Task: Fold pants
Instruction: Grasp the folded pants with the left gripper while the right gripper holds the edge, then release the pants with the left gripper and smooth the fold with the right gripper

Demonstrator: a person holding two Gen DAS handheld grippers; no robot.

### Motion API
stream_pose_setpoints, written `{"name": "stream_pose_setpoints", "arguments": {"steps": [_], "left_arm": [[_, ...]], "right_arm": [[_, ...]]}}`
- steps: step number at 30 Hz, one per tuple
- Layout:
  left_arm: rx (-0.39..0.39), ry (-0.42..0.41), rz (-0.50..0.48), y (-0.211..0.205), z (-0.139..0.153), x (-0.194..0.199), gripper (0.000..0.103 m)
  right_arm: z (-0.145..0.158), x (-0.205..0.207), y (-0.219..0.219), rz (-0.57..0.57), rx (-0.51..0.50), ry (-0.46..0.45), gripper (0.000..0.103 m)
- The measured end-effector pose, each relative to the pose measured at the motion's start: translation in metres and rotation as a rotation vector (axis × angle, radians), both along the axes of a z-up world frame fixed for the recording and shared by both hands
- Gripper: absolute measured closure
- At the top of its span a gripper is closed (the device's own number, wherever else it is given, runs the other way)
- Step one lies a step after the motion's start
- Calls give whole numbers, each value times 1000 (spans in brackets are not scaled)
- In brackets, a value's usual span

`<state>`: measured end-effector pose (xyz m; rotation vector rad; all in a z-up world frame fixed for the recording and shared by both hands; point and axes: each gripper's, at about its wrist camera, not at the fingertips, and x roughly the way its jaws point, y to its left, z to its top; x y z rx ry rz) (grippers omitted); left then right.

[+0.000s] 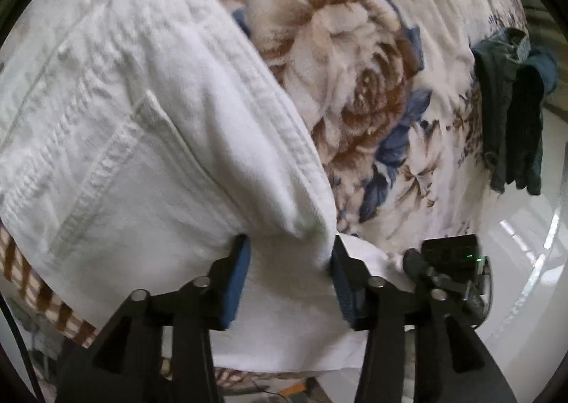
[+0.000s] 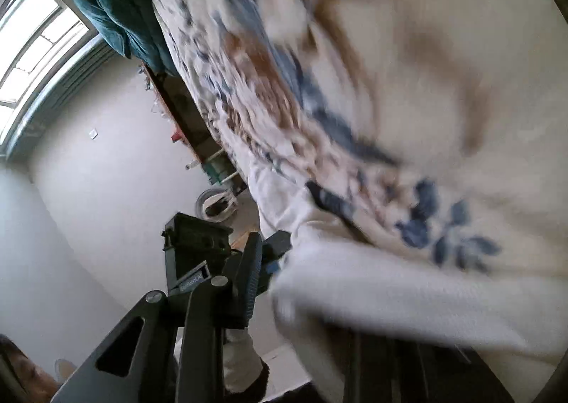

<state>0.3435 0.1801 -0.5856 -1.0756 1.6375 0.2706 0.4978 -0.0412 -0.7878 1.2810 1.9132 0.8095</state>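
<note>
The white pants [image 1: 149,140] lie folded in a thick bundle over the floral blanket [image 1: 355,83], with a seam and a pocket edge facing up. My left gripper [image 1: 290,241] points down at the bundle's near corner, and both blue pads [image 1: 236,282] have white cloth bunched tight between them. In the blurred right wrist view, white cloth [image 2: 372,289] drapes across my right gripper [image 2: 291,261]. Only its left finger [image 2: 252,279] shows, as the cloth hides the other. The right gripper's black body [image 1: 451,255] sits just right of the left one.
A dark green garment [image 1: 511,108] hangs over the bed's edge, teal [image 2: 113,5] in the right wrist view. A brown striped cloth [image 1: 21,275] lies under the pants. Pale floor [image 1: 525,261], a window [image 2: 35,48] and low furniture [image 2: 184,112] lie beyond. A gloved hand [image 2: 238,360] shows below.
</note>
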Motion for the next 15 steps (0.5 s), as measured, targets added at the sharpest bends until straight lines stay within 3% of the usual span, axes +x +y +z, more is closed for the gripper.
{"name": "stream_pose_setpoints", "arguments": {"steps": [2,3,4,6,7,8,9,10,12,15], "left_arm": [[19,-9,-10,-5,2,3,61],[27,-15,-15,-5,4,5,62],[30,-26,-17,-7,5,6,62],[43,-33,-19,-6,9,8,62],[47,-35,-27,-3,10,7,62],[54,-36,-34,0,10,7,62],[63,-36,-32,3,11,7,62],[67,-37,-32,7,13,4,62],[84,-30,-33,10,10,2,62],[105,-8,-17,18,0,-6,62]], "right_arm": [[-3,1,0,31,-17,15,72],[-9,1,2,48,-18,29,55],[-13,1,8,75,-25,32,30],[-20,4,24,130,-43,24,27],[-23,3,29,163,-53,18,29],[-23,0,36,210,-82,-3,49],[-21,3,45,247,-102,-30,76],[-19,7,48,256,-122,-47,84],[-8,23,37,211,-171,-85,90],[6,44,3,94,-245,-121,91]]}}
